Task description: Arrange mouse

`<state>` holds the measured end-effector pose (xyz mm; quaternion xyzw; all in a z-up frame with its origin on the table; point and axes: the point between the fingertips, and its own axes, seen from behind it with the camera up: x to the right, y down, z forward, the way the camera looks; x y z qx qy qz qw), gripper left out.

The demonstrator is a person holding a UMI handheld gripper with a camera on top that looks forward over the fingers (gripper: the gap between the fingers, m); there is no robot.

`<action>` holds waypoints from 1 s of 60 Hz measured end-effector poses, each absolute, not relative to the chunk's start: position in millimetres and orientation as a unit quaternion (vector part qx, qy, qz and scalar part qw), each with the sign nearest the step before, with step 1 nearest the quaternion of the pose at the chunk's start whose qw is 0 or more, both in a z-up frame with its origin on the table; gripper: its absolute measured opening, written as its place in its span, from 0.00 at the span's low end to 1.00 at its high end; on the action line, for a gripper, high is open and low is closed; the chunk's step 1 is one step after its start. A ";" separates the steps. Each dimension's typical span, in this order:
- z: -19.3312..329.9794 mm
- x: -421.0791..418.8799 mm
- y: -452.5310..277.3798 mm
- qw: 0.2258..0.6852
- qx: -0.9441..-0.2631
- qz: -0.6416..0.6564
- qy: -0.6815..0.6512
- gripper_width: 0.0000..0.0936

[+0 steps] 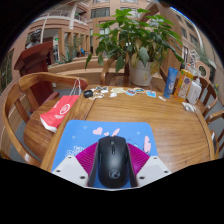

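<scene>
- Soft daylight comes from the windows [80, 22] far beyond the fingers.
- The table [175, 125] shows a pale sheen ahead.
- Fisheye bending curves the chair [25, 100] and table edges.
- The mouse [112, 160] reads dark, low-detail.

The mouse [113, 163] between my open fingers [77, 169] looks like black plastic, matt on its back with a faint sheen. It lies on a light blue mouse mat [100, 137] with a smooth, dull finish at the near edge of the table [170, 125], which is varnished wood, warm brown and slightly glossy. My finger pads [85, 158] are matt magenta. The chair [22, 100] beside the table's left edge is polished wood too.
</scene>
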<state>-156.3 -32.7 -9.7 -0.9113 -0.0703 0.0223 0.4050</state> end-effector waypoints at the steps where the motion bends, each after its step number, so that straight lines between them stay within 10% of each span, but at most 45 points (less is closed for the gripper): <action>1: -11.6 -157.4 -33.0 0.403 -0.912 0.024 -0.070 0.53; 11: 11.4 -154.8 -41.2 0.417 -0.906 0.014 -0.072 0.93; 36: 146.2 -137.8 -151.5 0.484 -0.874 -0.004 -0.049 0.91; 60: 168.6 -132.8 -261.7 0.496 -0.867 -0.017 -0.049 0.91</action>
